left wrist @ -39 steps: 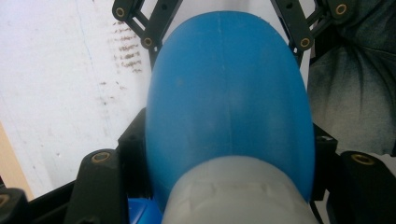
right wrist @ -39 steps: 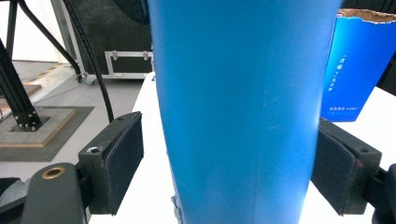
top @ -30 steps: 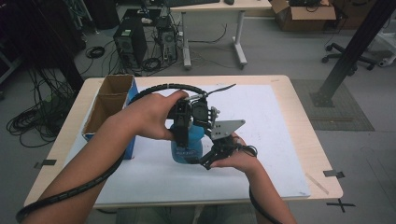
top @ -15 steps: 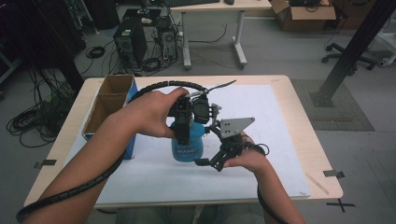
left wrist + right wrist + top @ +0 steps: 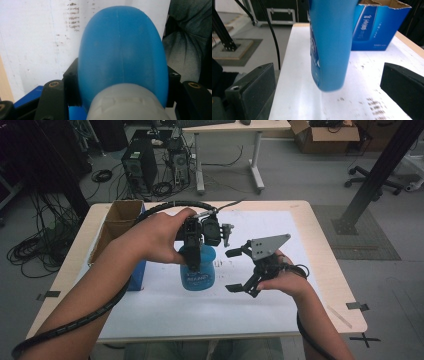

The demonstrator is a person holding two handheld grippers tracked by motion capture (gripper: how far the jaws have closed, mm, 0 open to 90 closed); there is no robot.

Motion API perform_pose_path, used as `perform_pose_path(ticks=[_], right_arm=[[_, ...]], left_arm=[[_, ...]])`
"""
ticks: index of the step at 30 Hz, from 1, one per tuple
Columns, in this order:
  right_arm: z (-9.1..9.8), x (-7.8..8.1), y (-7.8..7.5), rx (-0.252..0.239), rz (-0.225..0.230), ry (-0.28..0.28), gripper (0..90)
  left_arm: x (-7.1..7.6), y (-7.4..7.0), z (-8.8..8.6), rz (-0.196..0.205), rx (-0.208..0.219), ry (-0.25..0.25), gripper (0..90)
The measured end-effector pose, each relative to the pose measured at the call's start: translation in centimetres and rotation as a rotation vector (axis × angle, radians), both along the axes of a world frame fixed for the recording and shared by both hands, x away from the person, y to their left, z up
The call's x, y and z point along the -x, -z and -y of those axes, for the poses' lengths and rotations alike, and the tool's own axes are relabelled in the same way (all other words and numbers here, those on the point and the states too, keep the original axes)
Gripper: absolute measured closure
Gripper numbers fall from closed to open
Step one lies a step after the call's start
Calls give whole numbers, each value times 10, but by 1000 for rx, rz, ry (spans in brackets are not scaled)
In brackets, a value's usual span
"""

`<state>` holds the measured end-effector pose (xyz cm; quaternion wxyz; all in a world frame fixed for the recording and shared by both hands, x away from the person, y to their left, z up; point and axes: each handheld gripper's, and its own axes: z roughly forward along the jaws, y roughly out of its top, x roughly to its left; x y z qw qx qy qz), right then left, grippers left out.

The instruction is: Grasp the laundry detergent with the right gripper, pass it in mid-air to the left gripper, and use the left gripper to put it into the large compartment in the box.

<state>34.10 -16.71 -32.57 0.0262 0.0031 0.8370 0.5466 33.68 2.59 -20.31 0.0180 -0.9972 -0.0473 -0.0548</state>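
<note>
— Cables, computer towers and a second desk are seen on the floor beyond the worktop (image 5: 330, 270), most of which is covered by a white sheet (image 5: 300, 225). Where is the bottle kept?

— Near the middle of the sheet; the blue bottle (image 5: 198, 270) is gripped at its neck, just under the grey cap (image 5: 127, 105), by the left gripper (image 5: 192, 251), which is clamped on it from above. By that high grip the body is left hanging free, and in the right gripper view its base (image 5: 329, 86) looks lifted just off the sheet, though that cannot be told for certain.

— And the right gripper?

— The right gripper (image 5: 239, 270) is held just beside the bottle, apart from it. Its jaws have just been opening and now stand wide, with nothing pressed between them; the bottle is only seen ahead of them. It is judged that the bottle has been handed over to the left side alone.

— How much room is left for moving?

— An open box (image 5: 120, 227), blue-sided, stands near the left edge, close to the bottle, so little room is given that way. To the right and toward the far edge the sheet lies bare, and the near edge is taken up by the forearms
</note>
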Motion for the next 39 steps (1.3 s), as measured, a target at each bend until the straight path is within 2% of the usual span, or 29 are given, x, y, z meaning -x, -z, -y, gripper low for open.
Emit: perform_pose_path(ticks=[1,9,10,11,12,15,16,17,21,25,30,31,32,39], right_arm=[[0,0,0,0,0,0,2],[20,-2,-17,105,19,32,5],[22,-2,-19,119,16,38,5],[26,-4,-22,153,20,45,7],[26,-4,-22,153,20,45,7],[29,-7,-27,197,23,53,9],[31,-9,-30,227,23,56,12],[31,-9,-30,227,23,56,12],[33,-12,-33,278,25,64,16],[35,-16,-35,331,19,70,16],[36,-18,-35,357,14,68,17],[35,-19,-35,372,9,67,17],[35,-19,-35,372,9,67,17],[36,-22,-32,400,-1,62,19]], left_arm=[[0,-1,-1,-2,0,-8,380],[-4,-9,-8,-20,10,-73,380],[-5,-10,-9,-20,12,-85,379],[-6,-13,-11,-17,11,-105,379],[-6,-13,-11,-17,11,-105,379],[-7,-17,-15,-18,17,-142,379],[-8,-18,-17,-19,20,-150,379],[-8,-20,-19,-18,25,-159,379],[-10,-26,-25,-22,40,-206,379],[-14,-32,-32,-23,58,-273,380],[-18,-39,-41,-26,70,-354,380],[-20,-42,-45,-31,77,-393,379],[-20,-42,-45,-31,77,-393,379],[-28,-57,-62,-32,110,-495,380]])
